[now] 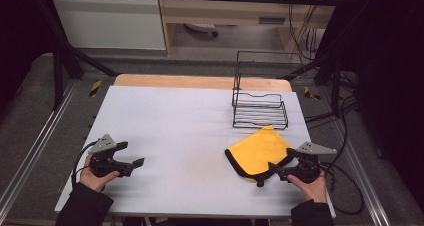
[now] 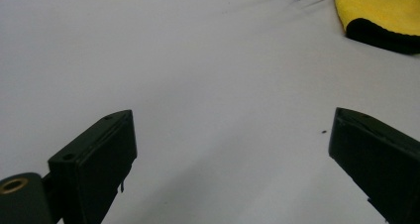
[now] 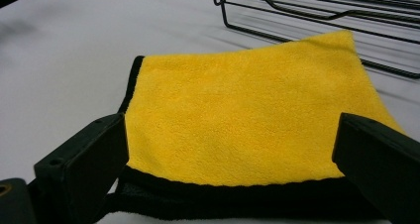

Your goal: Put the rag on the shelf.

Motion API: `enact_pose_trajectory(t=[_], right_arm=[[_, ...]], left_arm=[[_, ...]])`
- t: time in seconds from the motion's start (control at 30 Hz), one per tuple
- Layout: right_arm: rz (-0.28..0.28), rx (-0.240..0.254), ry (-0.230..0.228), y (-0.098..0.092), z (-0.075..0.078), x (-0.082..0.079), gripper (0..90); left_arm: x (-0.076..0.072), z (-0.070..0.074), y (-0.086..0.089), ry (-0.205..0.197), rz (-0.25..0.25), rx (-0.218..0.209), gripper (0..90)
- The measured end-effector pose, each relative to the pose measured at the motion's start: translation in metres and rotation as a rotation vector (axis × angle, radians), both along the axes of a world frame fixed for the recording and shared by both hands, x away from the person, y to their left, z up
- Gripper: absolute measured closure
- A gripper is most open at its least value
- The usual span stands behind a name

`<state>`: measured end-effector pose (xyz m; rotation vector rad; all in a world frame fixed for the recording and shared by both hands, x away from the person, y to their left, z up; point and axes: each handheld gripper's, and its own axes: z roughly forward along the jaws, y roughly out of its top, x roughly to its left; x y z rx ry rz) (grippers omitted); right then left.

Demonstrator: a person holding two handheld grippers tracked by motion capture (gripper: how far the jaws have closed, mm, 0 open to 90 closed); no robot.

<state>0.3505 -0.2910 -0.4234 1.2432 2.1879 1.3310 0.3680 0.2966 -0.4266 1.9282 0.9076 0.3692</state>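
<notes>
A: Where's the cloth point(image 1: 260, 151)?

B: Lower right of the high view, folded flat, just below the wire rack point(image 1: 259, 108). The right gripper point(image 1: 274, 170) is wide open at its black hem, holding nothing.

A: Risk?

B: It may pinch one layer and drag the fold apart. The left gripper point(image 1: 134, 155), wide open too, sits at lower left.

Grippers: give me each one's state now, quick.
Left gripper: open, holding nothing, above the bare table.
Right gripper: open, jaws either side of the yellow cloth, not closed on it.
</notes>
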Motion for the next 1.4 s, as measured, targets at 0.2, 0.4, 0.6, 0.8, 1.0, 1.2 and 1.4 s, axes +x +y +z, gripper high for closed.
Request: enact_pose_trajectory(t=[0.2,0.4,0.6,0.8,1.0,1.2,1.4], right_arm=[[0.004,-0.016,0.000,0.004,0.002,-0.001,1.7],[0.019,-0.036,0.008,0.012,0.002,-0.002,2.5],[0.043,-0.074,0.016,0.027,0.001,-0.005,6.0],[0.115,-0.113,-0.004,0.051,-0.001,-0.010,14.9],[0.177,-0.163,0.006,0.068,-0.007,-0.014,30.5],[0.229,-0.239,0.031,0.082,-0.016,-0.017,45.8],[0.219,-0.301,0.012,0.087,-0.024,-0.019,55.3]], left_arm=[[-0.001,0.000,0.000,0.002,0.001,0.003,4.6],[-0.001,-0.002,0.000,0.006,0.005,0.016,4.7],[-0.001,-0.004,0.000,0.007,0.005,0.039,4.8],[-0.001,-0.004,-0.001,0.009,0.010,0.045,4.9],[-0.002,-0.004,0.000,0.009,0.019,0.039,5.3],[-0.002,-0.004,-0.002,0.013,0.011,0.052,5.9],[-0.001,-0.005,-0.002,0.015,0.012,0.054,6.5]])
